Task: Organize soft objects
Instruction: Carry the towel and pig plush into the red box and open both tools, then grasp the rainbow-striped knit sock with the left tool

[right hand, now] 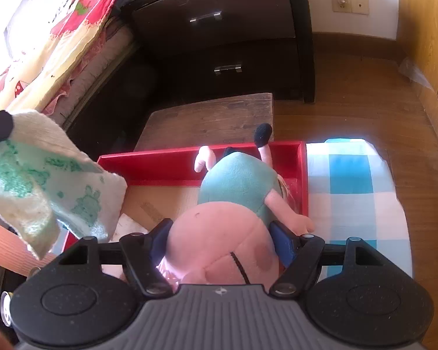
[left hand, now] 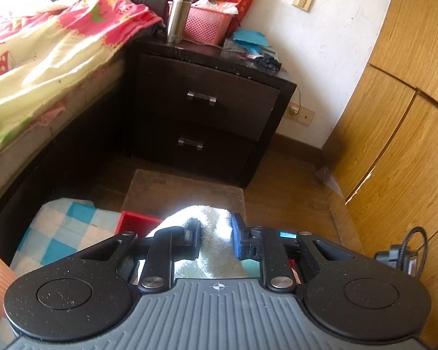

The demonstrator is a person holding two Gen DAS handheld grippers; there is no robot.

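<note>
My left gripper (left hand: 216, 239) is shut on a white towel with green print (left hand: 207, 221); the towel bunches between the fingers and hangs below. The same towel (right hand: 43, 180) shows at the left of the right wrist view, hanging over the red box. My right gripper (right hand: 222, 242) is shut on the pink head of a plush pig in a teal dress (right hand: 236, 180), held over the red box (right hand: 166, 160), its legs pointing at the far wall of the box. A blue-and-white checked cloth (right hand: 353, 186) lies to the right of the box.
A dark two-drawer nightstand (left hand: 207, 105) stands ahead, with a pink basket (left hand: 204, 23) and steel flask (left hand: 178, 14) on top. A bed with a floral quilt (left hand: 43, 55) is to the left. A wooden stool (right hand: 213, 119) sits behind the box. A wooden wardrobe (left hand: 400, 110) lines the right.
</note>
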